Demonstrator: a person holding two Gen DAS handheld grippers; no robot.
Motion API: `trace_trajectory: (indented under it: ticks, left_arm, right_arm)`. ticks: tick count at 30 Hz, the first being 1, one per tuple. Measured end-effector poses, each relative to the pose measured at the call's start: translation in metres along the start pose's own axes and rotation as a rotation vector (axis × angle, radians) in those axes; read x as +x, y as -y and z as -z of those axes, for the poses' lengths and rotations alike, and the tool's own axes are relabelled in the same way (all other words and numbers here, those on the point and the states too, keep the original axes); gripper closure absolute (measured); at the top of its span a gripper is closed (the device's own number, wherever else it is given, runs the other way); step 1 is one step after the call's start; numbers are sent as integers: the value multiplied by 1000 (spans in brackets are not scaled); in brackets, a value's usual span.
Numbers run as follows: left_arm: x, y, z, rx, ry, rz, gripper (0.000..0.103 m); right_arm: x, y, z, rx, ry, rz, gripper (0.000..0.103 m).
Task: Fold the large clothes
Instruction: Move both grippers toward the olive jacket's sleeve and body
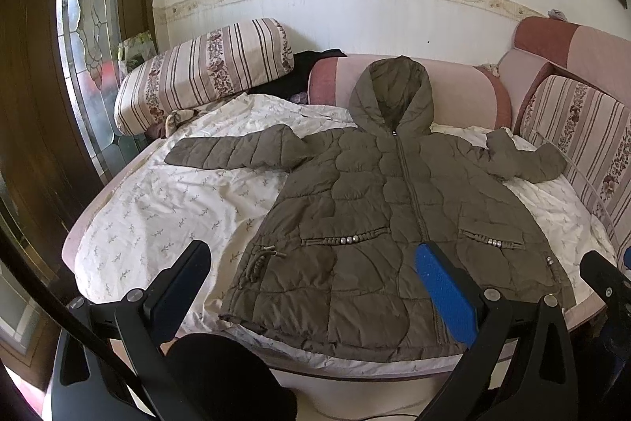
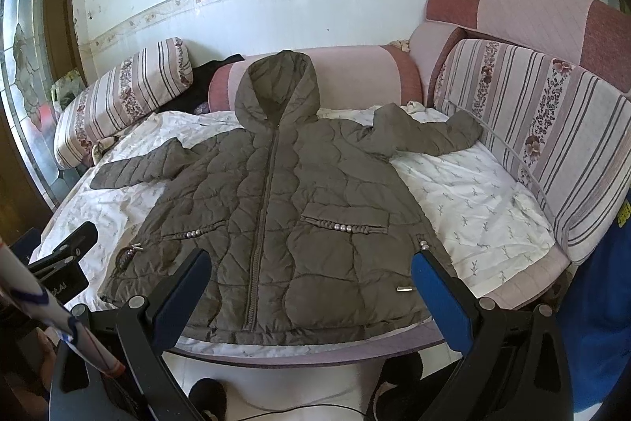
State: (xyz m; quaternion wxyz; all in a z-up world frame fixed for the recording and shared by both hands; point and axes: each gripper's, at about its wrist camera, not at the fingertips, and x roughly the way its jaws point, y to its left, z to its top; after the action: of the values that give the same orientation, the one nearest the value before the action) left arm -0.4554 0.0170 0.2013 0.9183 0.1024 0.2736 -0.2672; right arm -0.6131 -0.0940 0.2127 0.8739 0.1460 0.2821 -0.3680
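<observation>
Jacket: an olive quilted hooded jacket [image 1: 378, 208] lies zipped, front up, filling the centre of both views on a white sprigged sheet [image 1: 157, 200]; hood at top centre, hem nearest the lower edge.
Sleeves: the left-of-frame sleeve [image 1: 232, 152] stretches out flat; the right-of-frame sleeve [image 2: 426, 133] is bent and bunched.
Left gripper: the left gripper [image 1: 315, 283] hangs released above the hem, jaws wide apart, holding nothing.
Right gripper: the right gripper [image 2: 311, 287] is likewise spread wide and empty, low in its frame over the hem.
Handling: probably light, puffy and soft, with a slick shell; it should spring back after a fold. Sleeve cuffs and hem corners look like the surest places to pinch.
Surroundings: a striped bolster [image 1: 205, 70] at upper left, a striped backrest cushion [image 2: 532, 129] at right, dark clothing [image 1: 303, 70] behind the hood.
In the way: the cushion crowds the bunched sleeve; beaded pocket trim [image 2: 339, 227] could snag.
</observation>
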Motion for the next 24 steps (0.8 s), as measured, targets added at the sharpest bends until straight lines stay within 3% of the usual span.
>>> trace_trajectory:
  ticks: [9, 16, 24]
  left_arm:
    - [7, 5, -24, 17, 44, 16, 0]
    - [73, 21, -72, 9, 39, 19, 0]
    - [148, 43, -97, -1, -24, 12, 0]
  right_arm:
    - [9, -2, -8, -30, 16, 21, 0]
    - [49, 13, -41, -31, -8, 108, 0]
    - [115, 36, -78, -3, -64, 168, 0]
